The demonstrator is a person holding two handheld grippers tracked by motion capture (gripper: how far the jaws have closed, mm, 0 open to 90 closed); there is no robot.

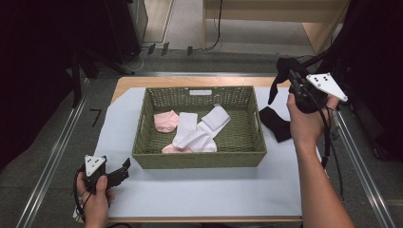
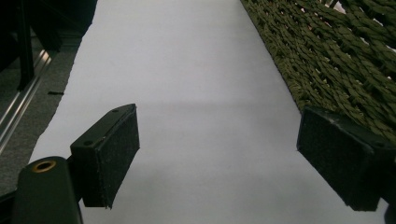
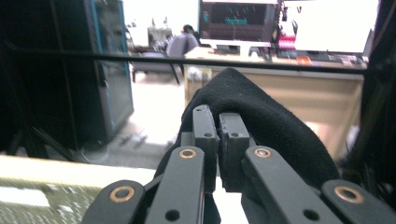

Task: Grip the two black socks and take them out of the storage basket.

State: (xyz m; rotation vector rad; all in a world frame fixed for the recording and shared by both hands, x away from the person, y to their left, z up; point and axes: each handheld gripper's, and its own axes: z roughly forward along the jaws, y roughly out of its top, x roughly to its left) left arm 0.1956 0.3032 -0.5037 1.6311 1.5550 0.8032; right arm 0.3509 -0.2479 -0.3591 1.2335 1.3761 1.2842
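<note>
High view, right tool [image 1: 281, 71], black sock [image 1: 276, 80] hanging lengthwise

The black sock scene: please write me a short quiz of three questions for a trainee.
1. True or false: the right gripper is shut on a black sock.
2. Which socks lie in the woven basket? A) only black B) white and pink C) none
3. Fill the gap: a second black sock lies on the white sheet, to the ____ of the basket in the high view.

Key: 1 true. 2 B, white socks and pink socks. 3 right.
</note>
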